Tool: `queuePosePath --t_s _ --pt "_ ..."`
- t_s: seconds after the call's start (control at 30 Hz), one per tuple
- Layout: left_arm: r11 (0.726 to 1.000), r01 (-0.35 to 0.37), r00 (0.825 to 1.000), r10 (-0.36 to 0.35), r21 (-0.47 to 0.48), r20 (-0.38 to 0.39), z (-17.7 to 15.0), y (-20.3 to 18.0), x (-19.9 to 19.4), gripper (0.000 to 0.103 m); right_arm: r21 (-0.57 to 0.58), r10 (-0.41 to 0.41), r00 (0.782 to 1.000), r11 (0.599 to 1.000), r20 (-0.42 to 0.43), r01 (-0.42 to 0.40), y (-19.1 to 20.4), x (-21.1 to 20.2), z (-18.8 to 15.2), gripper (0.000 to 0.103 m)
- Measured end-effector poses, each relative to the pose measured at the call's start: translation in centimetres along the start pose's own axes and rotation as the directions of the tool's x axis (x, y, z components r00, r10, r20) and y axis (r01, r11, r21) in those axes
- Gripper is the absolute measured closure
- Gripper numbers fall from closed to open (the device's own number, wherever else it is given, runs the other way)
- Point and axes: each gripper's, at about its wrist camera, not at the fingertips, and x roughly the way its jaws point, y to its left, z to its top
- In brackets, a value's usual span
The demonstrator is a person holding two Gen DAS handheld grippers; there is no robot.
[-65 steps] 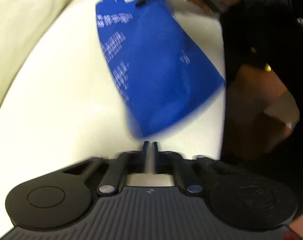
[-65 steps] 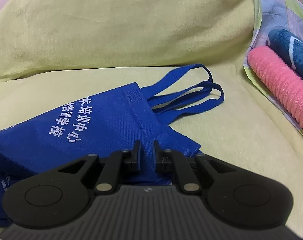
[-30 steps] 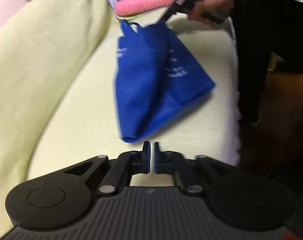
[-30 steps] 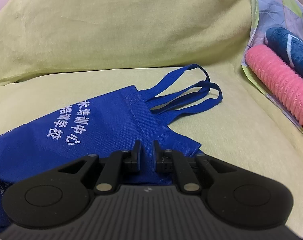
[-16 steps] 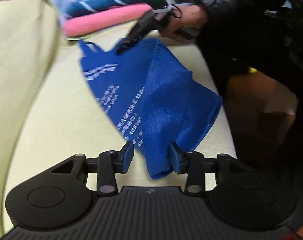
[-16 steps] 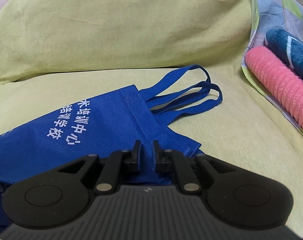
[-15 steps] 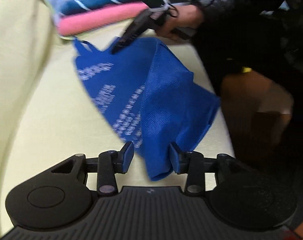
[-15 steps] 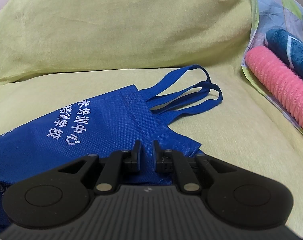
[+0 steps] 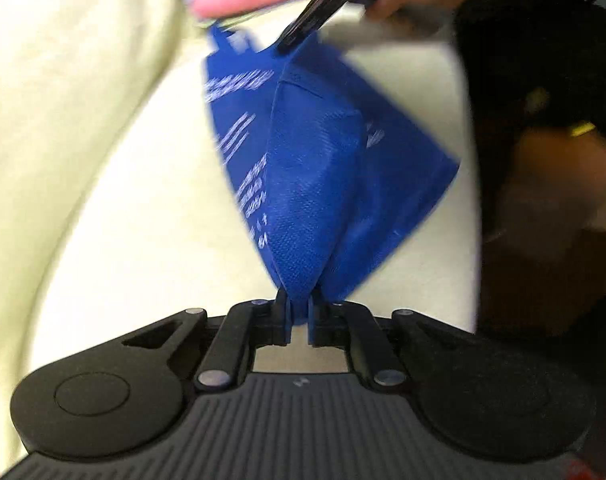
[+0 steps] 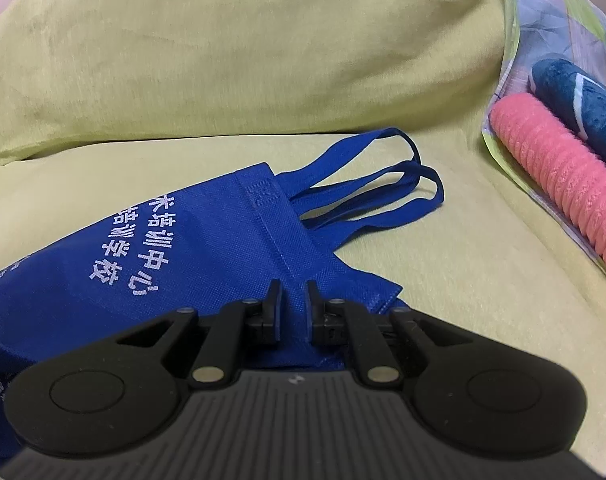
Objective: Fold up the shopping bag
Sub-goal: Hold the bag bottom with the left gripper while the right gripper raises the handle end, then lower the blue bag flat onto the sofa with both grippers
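Through the left wrist view, the left claw (image 9: 299, 312) is clamped on the bottom corner of the blue shopping bag (image 9: 319, 168), whose cloth rises in a bunched ridge from that corner towards the far end, where the right claw (image 9: 303, 32) meets the bag's top hem; the picture is blurred, so finer creases cannot be read. In the right wrist view, the right claw (image 10: 290, 300) has its fingers nearly together over the bag's (image 10: 183, 248) top hem, but whether they pinch cloth I cannot tell. The bag lies on the yellow-green sofa seat (image 10: 443, 280), handles (image 10: 383, 184) trailing beyond the hem. To fold well, probably carry the gripped corner straight towards the hem, keeping the cloth taut and edges aligned.
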Motion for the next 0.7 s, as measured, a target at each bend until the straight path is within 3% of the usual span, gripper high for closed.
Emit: queuePosePath --t_s 0.07,0.17,0.27,0.33,0.43,0.47,0.6,0.63,0.67,0.7 --pt "0.994 -0.091 0.995 0.088 -0.062 -0.049 0.6 -1.7 0.3 0.101 -0.013 -0.010 1.000 1.000 -0.001 0.010 0.3 0.0 0.0 0.096" --pt "0.963 -0.197 0.979 0.182 -0.182 -0.093 1.2 -2.6 0.1 0.101 -0.019 -0.010 1.000 1.000 0.000 0.010 0.3 0.0 0.0 0.096" --pt "0.909 -0.248 0.967 0.214 -0.336 -0.137 1.3 -2.7 -0.2 0.101 -0.026 -0.008 1.000 1.000 0.002 0.008 0.2 0.0 -0.1 0.096" --pt "0.866 -0.303 0.949 0.234 -0.398 -0.213 0.5 -2.9 -0.1 0.103 -0.026 -0.006 1.000 1.000 0.003 0.006 0.1 0.1 -0.1 0.096" --pt "0.775 -0.295 0.951 0.182 -0.558 -0.250 -3.0 -1.8 -1.6 0.103 -0.014 -0.001 1.000 1.000 0.003 0.001 -0.1 0.1 -0.1 0.096" --pt "0.763 -0.299 0.950 0.183 -0.573 -0.251 -3.8 -1.8 -2.3 0.103 -0.010 0.001 1.000 1.000 0.003 -0.001 -0.1 0.1 -0.1 0.096" --pt "0.801 -0.315 0.949 0.248 -0.510 -0.197 -3.9 -1.5 -4.8 0.102 0.006 0.002 1.000 1.000 0.003 -0.002 -0.2 0.0 0.0 0.096" --pt "0.823 -0.305 0.952 0.263 -0.479 -0.155 -3.2 -1.5 -5.1 0.098 0.012 0.002 1.000 1.000 0.002 -0.002 -0.2 0.0 0.0 0.096" --pt "0.842 -0.308 0.951 0.285 -0.443 -0.118 -2.4 -1.5 -5.3 0.084 0.016 0.001 1.000 1.000 0.002 -0.001 -0.2 0.0 0.0 0.096" --pt "0.860 -0.311 0.949 0.305 -0.404 -0.080 -1.5 -1.4 -5.4 0.079 0.019 0.001 1.000 1.000 0.002 -0.001 -0.2 0.0 0.0 0.096"
